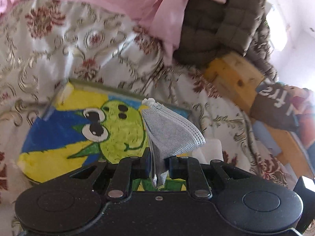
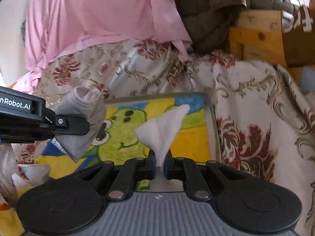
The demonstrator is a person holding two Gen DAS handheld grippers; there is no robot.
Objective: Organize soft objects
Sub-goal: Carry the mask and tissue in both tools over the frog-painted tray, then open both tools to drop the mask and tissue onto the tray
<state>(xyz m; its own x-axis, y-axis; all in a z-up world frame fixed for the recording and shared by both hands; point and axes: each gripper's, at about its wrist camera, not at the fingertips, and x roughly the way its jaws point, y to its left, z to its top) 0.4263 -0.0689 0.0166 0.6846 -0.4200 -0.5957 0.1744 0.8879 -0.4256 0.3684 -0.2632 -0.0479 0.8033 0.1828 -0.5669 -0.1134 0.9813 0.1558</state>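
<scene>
Left wrist view showed my left gripper (image 1: 158, 162) clamped on a grey mesh sock (image 1: 169, 129), held up over the frog mat (image 1: 65, 129). My right gripper (image 2: 159, 162) pinched a white cloth (image 2: 164, 129) above the same mat (image 2: 189, 137). Both pieces looked light, limp and floppy, so I judged a pinch near the bunched middle safest; an edge hold could slip. A white wad (image 2: 33, 174) lay at the mat's left corner. Pink sheet (image 2: 102, 17), floral bedspread (image 2: 256, 106) and olive quilt (image 1: 218, 23) crowded behind, with wooden frame (image 1: 234, 74) beside them.
</scene>
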